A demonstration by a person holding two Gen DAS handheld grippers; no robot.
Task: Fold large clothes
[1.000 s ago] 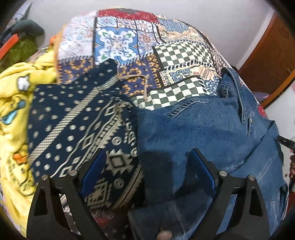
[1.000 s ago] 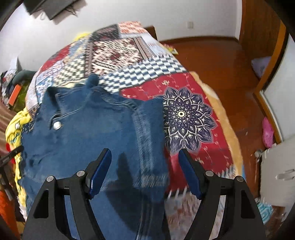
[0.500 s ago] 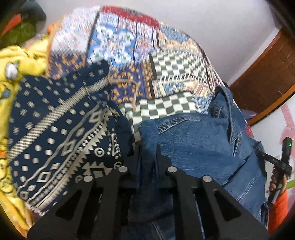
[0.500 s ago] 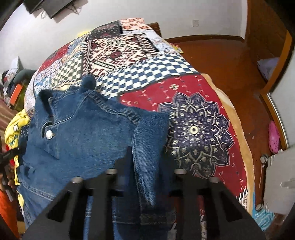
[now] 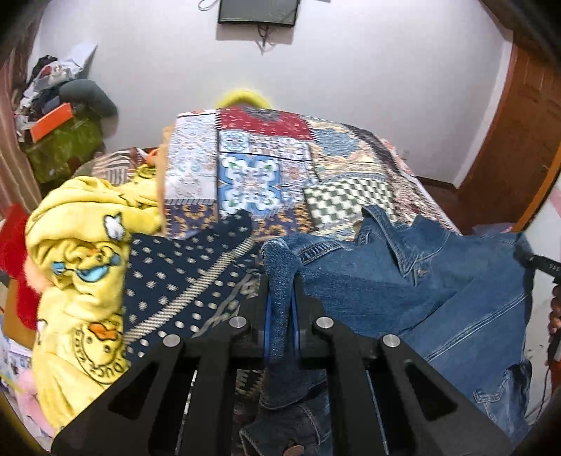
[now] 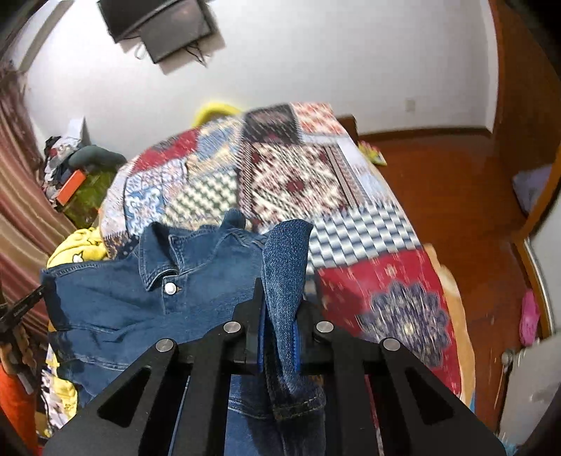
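Note:
A blue denim jacket (image 5: 403,284) hangs lifted above the patchwork bedspread (image 5: 266,165), stretched between my two grippers. My left gripper (image 5: 280,315) is shut on a fold of the denim at the jacket's left side. My right gripper (image 6: 278,333) is shut on a fold of the jacket (image 6: 140,301) at its right side. The collar and a metal button (image 6: 169,288) face the right wrist camera. The bedspread (image 6: 291,175) lies beyond.
A navy patterned cloth (image 5: 182,280) and a yellow duck blanket (image 5: 77,266) lie at the bed's left edge. A cluttered pile (image 5: 59,115) stands by the left wall. A wall TV (image 6: 157,28) hangs ahead. Wooden floor (image 6: 455,196) and a door lie to the right.
Both grippers went from open to shut on the denim jacket, then lifted it off the bed; the views now tilt up toward the wall.

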